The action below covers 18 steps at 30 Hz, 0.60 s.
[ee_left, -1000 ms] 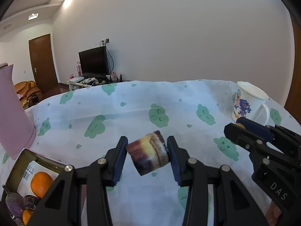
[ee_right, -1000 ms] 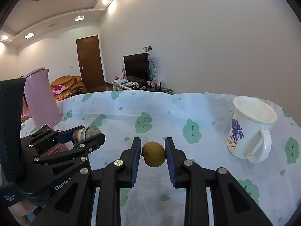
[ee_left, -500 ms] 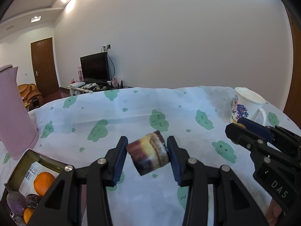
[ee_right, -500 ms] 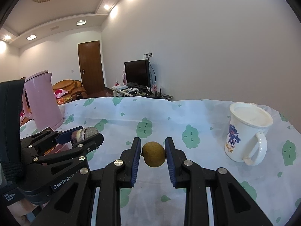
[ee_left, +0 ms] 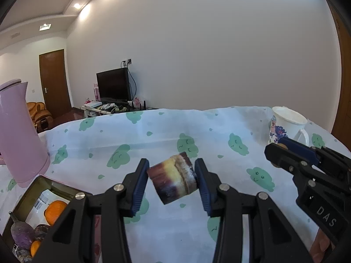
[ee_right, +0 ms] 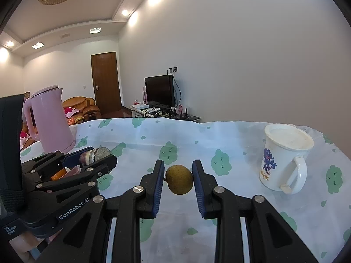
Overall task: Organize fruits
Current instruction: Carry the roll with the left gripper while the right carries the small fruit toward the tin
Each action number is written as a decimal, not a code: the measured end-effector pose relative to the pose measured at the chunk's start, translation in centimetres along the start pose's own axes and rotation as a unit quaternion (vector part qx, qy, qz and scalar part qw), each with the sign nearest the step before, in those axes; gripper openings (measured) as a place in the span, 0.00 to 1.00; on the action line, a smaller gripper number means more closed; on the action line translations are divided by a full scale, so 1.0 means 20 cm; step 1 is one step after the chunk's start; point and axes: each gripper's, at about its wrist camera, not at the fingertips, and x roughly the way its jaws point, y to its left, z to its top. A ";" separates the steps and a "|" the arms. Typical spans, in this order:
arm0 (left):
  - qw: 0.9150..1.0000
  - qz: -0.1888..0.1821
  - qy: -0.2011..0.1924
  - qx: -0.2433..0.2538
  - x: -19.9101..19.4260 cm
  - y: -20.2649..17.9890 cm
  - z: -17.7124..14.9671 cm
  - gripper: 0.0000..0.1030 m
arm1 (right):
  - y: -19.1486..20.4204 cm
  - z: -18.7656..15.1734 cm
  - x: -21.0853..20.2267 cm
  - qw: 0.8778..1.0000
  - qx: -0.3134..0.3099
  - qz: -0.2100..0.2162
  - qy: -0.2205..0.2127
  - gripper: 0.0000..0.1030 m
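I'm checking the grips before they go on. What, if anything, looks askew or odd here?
The sugarcane chunk sits tilted between the left gripper's pads, one end higher. The small brown fruit is held squarely in the right gripper. Nothing looks spilled or damaged.

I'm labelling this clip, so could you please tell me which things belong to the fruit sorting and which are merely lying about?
Job:
- purple-and-yellow sugarcane chunk
- small brown round fruit
- open box of oranges
- left gripper, right gripper

Lying about:
- pink plastic kettle
- white printed mug
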 end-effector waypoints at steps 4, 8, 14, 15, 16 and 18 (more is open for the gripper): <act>1.000 0.002 -0.004 0.000 -0.02 0.01 0.00 0.43 | 0.01 0.00 -0.01 1.000 -0.003 -0.002 -0.007 0.27; 1.000 0.003 -0.004 -0.004 -0.04 0.02 -0.01 0.43 | 0.03 -0.01 -0.04 1.000 -0.013 -0.003 -0.014 0.27; 1.000 0.004 0.002 -0.002 -0.09 0.04 -0.04 0.43 | 0.05 -0.02 -0.06 1.000 -0.016 -0.001 -0.016 0.27; 1.000 0.004 0.002 -0.002 -0.10 0.04 -0.04 0.43 | 0.05 -0.02 -0.06 1.000 -0.016 0.000 -0.016 0.27; 1.000 0.003 0.003 -0.002 -0.11 0.04 -0.05 0.43 | 0.06 -0.02 -0.07 1.000 -0.017 0.002 -0.017 0.27; 1.000 0.003 0.006 -0.002 -0.13 0.05 -0.06 0.43 | 0.08 -0.02 -0.07 1.000 -0.022 0.005 -0.016 0.27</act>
